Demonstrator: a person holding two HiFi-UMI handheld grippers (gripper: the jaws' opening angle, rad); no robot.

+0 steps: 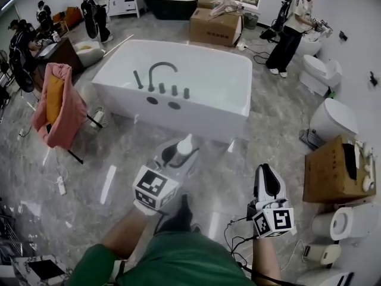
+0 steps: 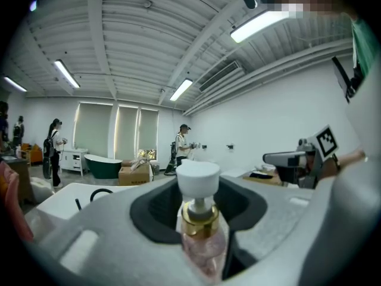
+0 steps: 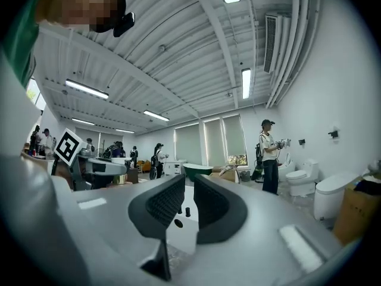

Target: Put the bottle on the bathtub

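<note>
closest to me, the left hand-held gripper [image 1: 177, 157] has its jaws partly spread and pinched on the bottle [image 1: 184, 146]; in the left gripper view the two dark pads sit either side of the bottle [image 2: 199, 231] and press on its clear pinkish body just under the gold collar, in the middle of the left hand-held gripper [image 2: 199, 202]; the bottle stands upright, long axis running up and down, white pump cap on top and poking above the jaws; it is carried in the air over the grey floor [image 1: 119, 183], on the near side of the bathtub and not touching it; beside it, the right hand-held gripper [image 1: 266, 174] points the same way; in the right gripper view the jaws of the right hand-held gripper [image 3: 189, 210] stand only a narrow slit apart, with nothing between them; further off, the white bathtub [image 1: 178, 117] lies straight ahead, a black tap [image 1: 161, 70] on its near rim; beyond it a cardboard box [image 1: 215, 27] and a dark green tub [image 1: 169, 6] stand near the far wall.
</note>
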